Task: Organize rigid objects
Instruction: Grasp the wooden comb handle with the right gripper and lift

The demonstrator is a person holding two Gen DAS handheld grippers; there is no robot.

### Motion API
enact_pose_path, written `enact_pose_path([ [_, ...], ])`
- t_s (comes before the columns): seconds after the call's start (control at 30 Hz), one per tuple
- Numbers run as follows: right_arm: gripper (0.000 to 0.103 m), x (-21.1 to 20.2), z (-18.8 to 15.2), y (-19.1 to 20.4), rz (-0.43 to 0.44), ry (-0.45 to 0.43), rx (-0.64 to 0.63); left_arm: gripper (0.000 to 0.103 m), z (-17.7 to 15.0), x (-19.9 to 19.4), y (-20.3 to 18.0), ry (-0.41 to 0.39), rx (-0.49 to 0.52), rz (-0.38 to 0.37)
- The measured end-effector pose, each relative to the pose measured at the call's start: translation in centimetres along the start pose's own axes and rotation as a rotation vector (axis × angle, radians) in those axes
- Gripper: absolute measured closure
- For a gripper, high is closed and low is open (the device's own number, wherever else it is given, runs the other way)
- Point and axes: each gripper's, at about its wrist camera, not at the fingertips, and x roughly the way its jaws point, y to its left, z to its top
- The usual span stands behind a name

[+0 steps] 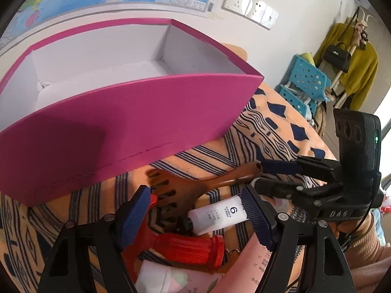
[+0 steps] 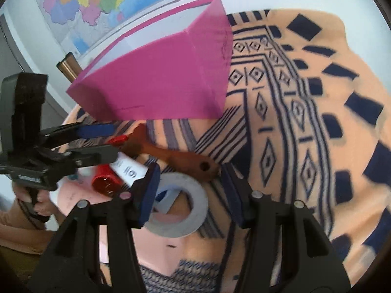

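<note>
Centrally, on the patterned orange cloth (image 2: 281, 127), lies a brown wooden comb (image 1: 195, 185), its handle pierced by a hole, beside an open magenta box (image 1: 136, 112) with white lining. A white tube (image 1: 220, 216) printed "6" rests against a red ribbed object (image 1: 190, 247). Left gripper (image 1: 198, 210): jaws spread, straddling comb and tube, gripping neither. Right gripper (image 2: 189, 183): jaws apart around the comb's handle end, above a grey tape ring (image 2: 185, 210).
</note>
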Motion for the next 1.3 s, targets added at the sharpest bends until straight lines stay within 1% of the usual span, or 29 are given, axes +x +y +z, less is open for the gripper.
enact_pose_path([
  [0.07,0.048,0.4,-0.1,0.5,-0.011,-0.004,-0.006,0.025,0.1,0.6,0.4,0.024,-0.018,-0.022],
  [0.17,0.048,0.6,0.3,0.6,0.051,-0.023,0.032,0.025,0.1,0.6,1.0,0.025,-0.034,-0.029],
  [0.23,0.048,0.6,0.5,0.8,0.054,-0.036,0.037,0.025,-0.1,0.4,1.2,0.024,-0.042,-0.038],
  [0.3,0.048,0.4,0.7,0.5,0.092,-0.055,0.070,0.025,-0.3,0.3,1.5,0.023,-0.047,-0.040],
  [0.43,0.047,-0.7,1.3,-0.2,0.191,-0.133,0.134,0.024,-0.5,0.3,1.9,0.025,-0.054,-0.028],
  [0.53,0.045,-1.1,2.0,0.3,0.237,-0.189,0.132,0.023,-0.8,0.4,2.2,0.034,-0.055,0.002],
  [0.57,0.045,-1.1,2.3,0.5,0.259,-0.207,0.126,0.023,-0.8,0.5,2.2,0.041,-0.056,0.001],
  [0.6,0.046,-0.9,2.5,0.5,0.285,-0.208,0.128,0.023,-0.9,0.7,2.3,0.054,-0.059,-0.004],
  [0.67,0.047,0.6,3.0,0.9,0.330,-0.165,0.134,0.023,-1.1,0.8,2.0,0.058,-0.044,0.013],
  [0.7,0.047,1.5,3.1,1.4,0.319,-0.142,0.123,0.023,-1.1,0.9,1.8,0.062,-0.038,0.021],
  [0.77,0.051,2.9,3.1,2.4,0.297,-0.108,0.100,0.023,-1.1,0.9,1.8,0.063,-0.039,0.021],
  [0.9,0.074,4.4,3.3,2.8,0.261,-0.079,0.109,0.023,-1.0,0.8,1.9,0.065,-0.050,0.016],
  [1.0,0.077,4.5,3.3,2.5,0.279,-0.080,0.128,0.023,-0.7,1.0,1.8,0.066,-0.056,0.020],
  [1.1,0.085,3.5,3.4,2.8,0.302,-0.102,0.124,0.023,-0.6,0.9,1.9,0.063,-0.071,0.017],
  [1.17,0.085,2.5,3.7,3.1,0.302,-0.122,0.110,0.023,-0.6,0.4,1.9,0.051,-0.076,0.012],
  [1.23,0.085,1.7,4.1,3.5,0.337,-0.136,0.105,0.023,-0.5,-0.1,1.6,0.034,-0.070,0.005],
  [1.3,0.085,0.9,4.6,4.0,0.353,-0.147,0.093,0.023,-0.4,-0.7,1.3,0.016,-0.061,0.003],
])
